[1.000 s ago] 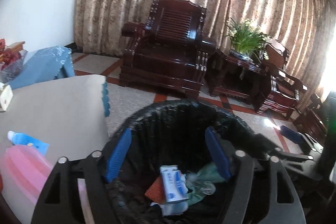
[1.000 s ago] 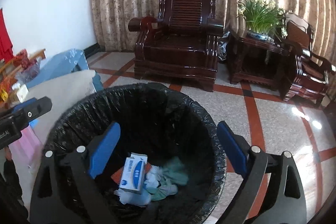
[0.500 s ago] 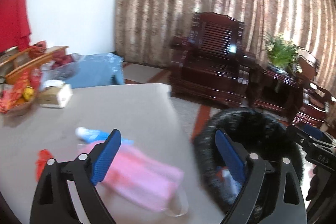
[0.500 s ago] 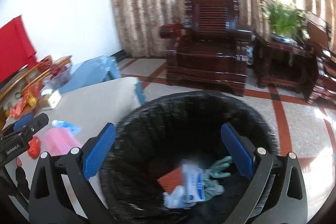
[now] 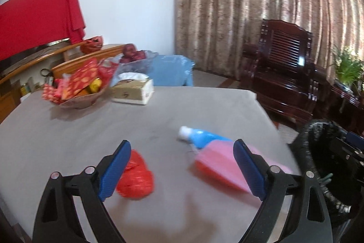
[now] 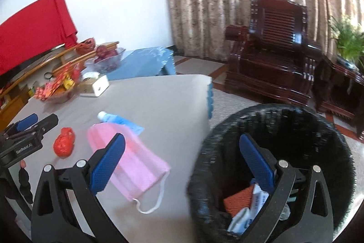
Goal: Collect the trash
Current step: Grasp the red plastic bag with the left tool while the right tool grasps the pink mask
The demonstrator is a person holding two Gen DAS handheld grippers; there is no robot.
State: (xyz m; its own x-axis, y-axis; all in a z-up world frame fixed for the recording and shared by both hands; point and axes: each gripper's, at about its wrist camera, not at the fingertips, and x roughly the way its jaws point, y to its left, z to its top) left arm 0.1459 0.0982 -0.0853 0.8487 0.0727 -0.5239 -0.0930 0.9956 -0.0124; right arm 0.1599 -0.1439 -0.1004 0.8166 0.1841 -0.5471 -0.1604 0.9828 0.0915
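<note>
Table [image 5: 68, 140], grey-clothed, fills both wrist views, and we place everything against it. Off its right edge stands the trash bin [image 6: 318, 129], lined in black, already holding a white-and-blue box [image 6: 258, 199], an orange-red piece and other scraps. On the table's far side sit a snack bowl [image 5: 77, 101] and a tissue box [image 5: 133, 91]; neither looks like rubbish to us.

Three pieces lie on the near half of the table: a pink face mask [image 6: 134, 161] nearest the bin-side edge, its long axis running diagonally towards the bin and its ear loop trailing off the near corner; a blue tube [image 5: 202, 137] touching the mask's far end; and a crumpled red wrapper [image 5: 134, 177], further from the bin.

Our left gripper [image 5: 182, 172] hangs over the table with fingers spread wide and nothing between them, the wrapper just beside its left pad and the mask under its right. Our right gripper [image 6: 182, 165], equally spread and empty, straddles the table's edge and the bin. We judge the left the nearer to the wrapper.

Legible print: "GenRobot.AI", on the left gripper's body as the right camera sees it. The boxes' lettering is too blurred to read.
</note>
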